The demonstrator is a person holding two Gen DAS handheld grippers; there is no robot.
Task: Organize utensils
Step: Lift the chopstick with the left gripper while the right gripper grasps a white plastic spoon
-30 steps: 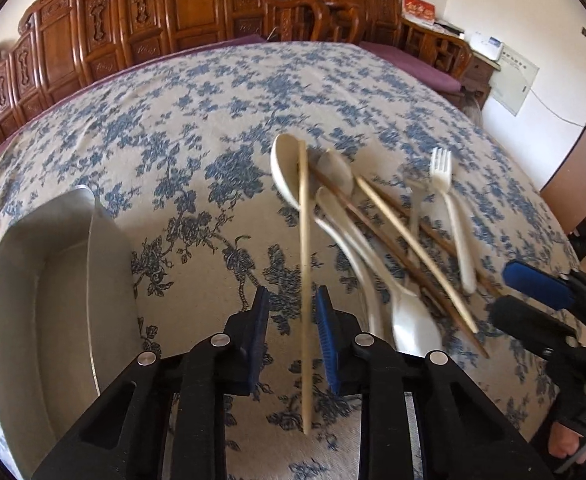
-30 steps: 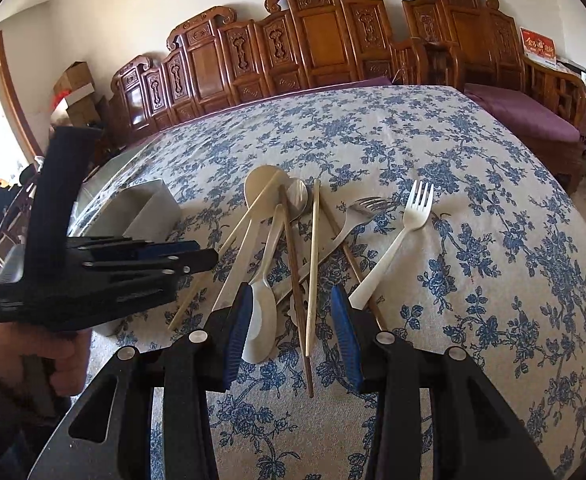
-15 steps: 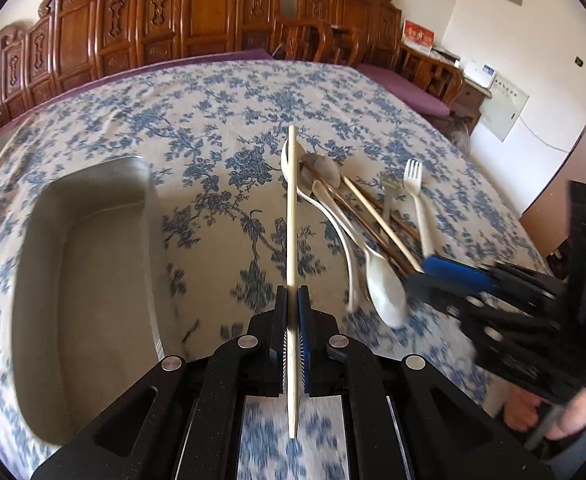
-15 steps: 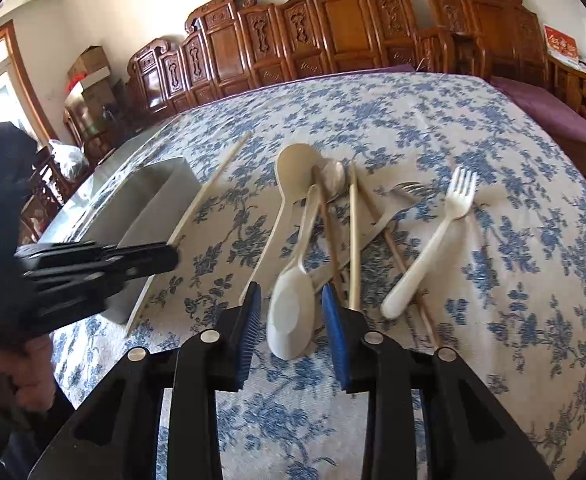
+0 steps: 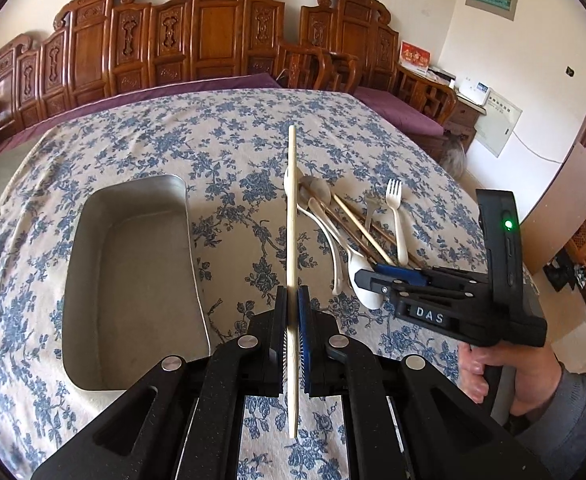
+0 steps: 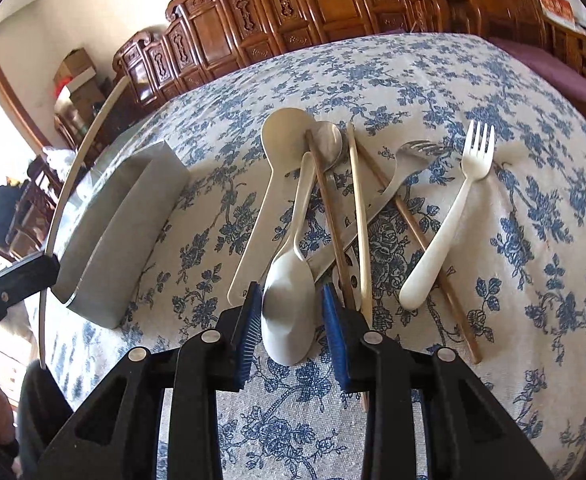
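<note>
Left claw (image 5: 292,312) clamps a chopstick (image 5: 291,216).
Right claw (image 6: 292,316) half-wide around a spoon (image 6: 289,300), seemingly not pinching; tray (image 5: 133,208) left of it.

Lying on the worktop (image 5: 133,144): a tray (image 5: 133,280) to the left, a heap of utensils (image 6: 333,200) to the right, well apart. Held up between them, in the left claw (image 5: 292,320): one chopstick (image 5: 291,220). Flanked by the right claw's (image 6: 291,312) pads, at the heap's near edge: a spoon bowl (image 6: 289,312). Farthest right in the heap: a fork (image 6: 449,224), crossing a chopstick.
</note>
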